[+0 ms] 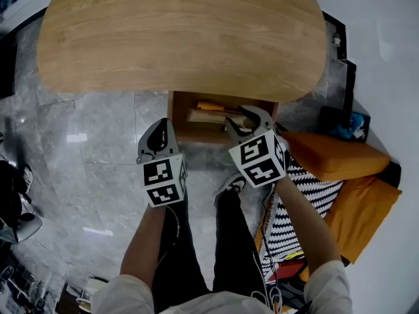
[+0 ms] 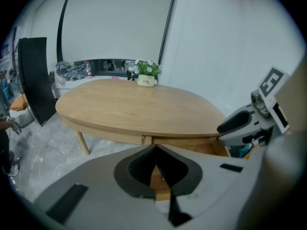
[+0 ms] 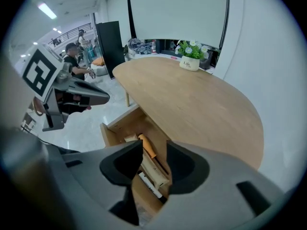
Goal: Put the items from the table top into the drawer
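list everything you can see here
table: one, light wood, oval, centre
plant pot: one, white with green plant, table's far end
drawer: one, wood, open under the table
orange-handled item: one, in drawer
pale wooden item: one, in drawer
stick: one, white with black end, in drawer
cushions: two, orange, floor at right
striped cloth: one, black and white, beside cushions
panel: one, black, beyond table
floor: grey marble
left tool: one, grey, shut, empty
right tool: one, grey, open, empty, over drawer
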{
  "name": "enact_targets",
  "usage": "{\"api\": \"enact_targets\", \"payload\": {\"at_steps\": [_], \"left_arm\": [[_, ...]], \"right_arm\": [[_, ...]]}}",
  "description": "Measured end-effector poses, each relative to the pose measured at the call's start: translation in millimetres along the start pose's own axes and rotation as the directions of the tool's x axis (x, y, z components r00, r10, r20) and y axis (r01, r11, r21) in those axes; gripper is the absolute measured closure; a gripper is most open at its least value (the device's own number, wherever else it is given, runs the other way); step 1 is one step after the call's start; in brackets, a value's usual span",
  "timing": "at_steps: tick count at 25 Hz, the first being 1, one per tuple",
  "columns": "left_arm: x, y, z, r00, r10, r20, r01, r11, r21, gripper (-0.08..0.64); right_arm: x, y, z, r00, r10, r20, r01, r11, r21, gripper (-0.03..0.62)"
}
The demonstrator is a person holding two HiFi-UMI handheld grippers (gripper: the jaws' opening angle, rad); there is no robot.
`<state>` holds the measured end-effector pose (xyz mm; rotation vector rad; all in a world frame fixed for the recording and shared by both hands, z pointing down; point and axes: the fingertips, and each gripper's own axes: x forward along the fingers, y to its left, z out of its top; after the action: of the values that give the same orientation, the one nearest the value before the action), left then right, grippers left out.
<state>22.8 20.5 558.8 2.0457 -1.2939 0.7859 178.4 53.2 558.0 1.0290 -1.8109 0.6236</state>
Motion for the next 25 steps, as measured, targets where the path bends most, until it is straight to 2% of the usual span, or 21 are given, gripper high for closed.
{"api": "enact_targets", "payload": {"at_steps": [3, 5, 8, 13, 16, 20, 22, 23, 25], "left_arm": [[-19, -13, 13, 1.000, -0.020, 0.010, 0.020, 1.000, 0.020, 0.549], [-40, -23, 26, 0.999, -0.038, 0.024, 0.037, 0.999, 0.039, 0.551], [-74, -33, 61, 0.996, -0.055, 0.075, 0.049, 0.995, 0.081, 0.549], [-175, -64, 107, 0.990, -0.066, 0.125, 0.053, 0.993, 0.107, 0.549], [-229, -89, 140, 0.981, -0.071, 0.179, 0.052, 0.993, 0.106, 0.549], [-308, -125, 150, 0.973, -0.110, 0.202, 0.076, 0.983, 0.166, 0.551], [-336, -141, 161, 0.963, -0.130, 0.236, 0.083, 0.976, 0.200, 0.549], [-346, -149, 167, 0.957, -0.133, 0.258, 0.079, 0.975, 0.209, 0.549], [-363, -161, 179, 0.943, -0.128, 0.306, 0.067, 0.977, 0.202, 0.549]], "right_arm": [[-26, 0, -3, 0.999, -0.012, 0.034, 0.009, 0.997, 0.074, 0.451], [-51, -2, -8, 0.998, -0.033, 0.055, 0.024, 0.987, 0.161, 0.453], [-95, -16, -5, 0.988, -0.095, 0.120, 0.055, 0.953, 0.299, 0.457], [-213, -14, -5, 0.966, -0.170, 0.193, 0.069, 0.894, 0.443, 0.492], [-282, -33, -1, 0.932, -0.256, 0.256, 0.083, 0.839, 0.538, 0.532], [-371, -32, -19, 0.882, -0.346, 0.321, 0.027, 0.716, 0.697, 0.576], [-407, -38, -26, 0.846, -0.395, 0.357, -0.002, 0.668, 0.744, 0.597], [-423, -43, -28, 0.827, -0.420, 0.374, -0.008, 0.656, 0.754, 0.598], [-453, -53, -32, 0.789, -0.461, 0.407, -0.006, 0.656, 0.755, 0.598]]}}
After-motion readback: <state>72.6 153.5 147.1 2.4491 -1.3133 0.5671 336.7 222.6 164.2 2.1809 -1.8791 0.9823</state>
